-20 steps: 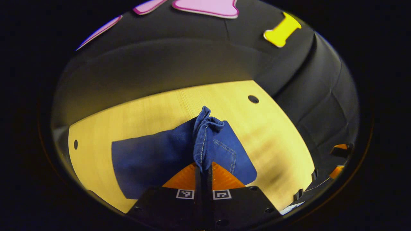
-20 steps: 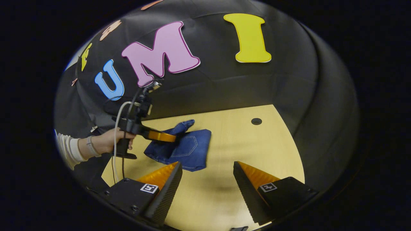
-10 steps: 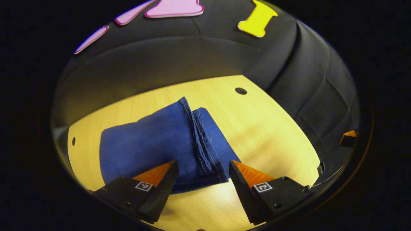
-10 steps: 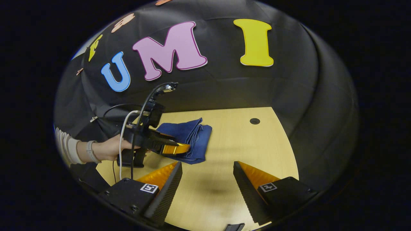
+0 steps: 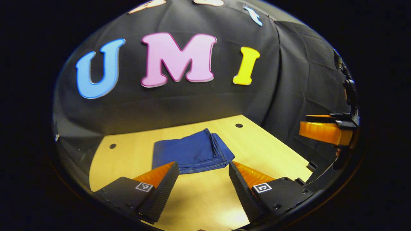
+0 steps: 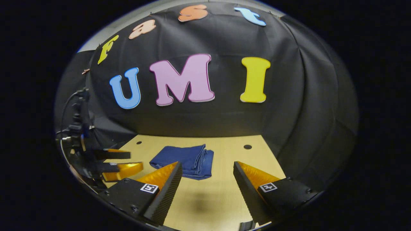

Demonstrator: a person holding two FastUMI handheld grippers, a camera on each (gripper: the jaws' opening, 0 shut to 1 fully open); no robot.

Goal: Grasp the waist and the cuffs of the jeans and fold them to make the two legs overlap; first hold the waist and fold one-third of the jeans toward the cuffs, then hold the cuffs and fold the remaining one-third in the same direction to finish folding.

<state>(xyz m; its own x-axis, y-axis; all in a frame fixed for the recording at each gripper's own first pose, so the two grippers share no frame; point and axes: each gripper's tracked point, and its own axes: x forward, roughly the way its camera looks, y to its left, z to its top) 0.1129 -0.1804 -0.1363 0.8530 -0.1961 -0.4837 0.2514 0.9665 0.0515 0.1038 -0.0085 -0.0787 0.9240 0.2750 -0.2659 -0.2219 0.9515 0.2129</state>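
With both my left gripper (image 5: 202, 175) and right gripper (image 6: 207, 175) spread apart and empty, the folded jeans (image 5: 192, 154) lay mid-frame on the table (image 5: 273, 154), where I judged any stray nudge could undo the stacked layers.

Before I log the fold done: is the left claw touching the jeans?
Apart. The right gripper view shows the left claw open, with bare table between it and the jeans.

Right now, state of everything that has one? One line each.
jeans: folded into a compact stack, lying flat on the table, nothing gripping them
left tongs: open, empty, off the jeans
right tongs: open, empty, off the jeans
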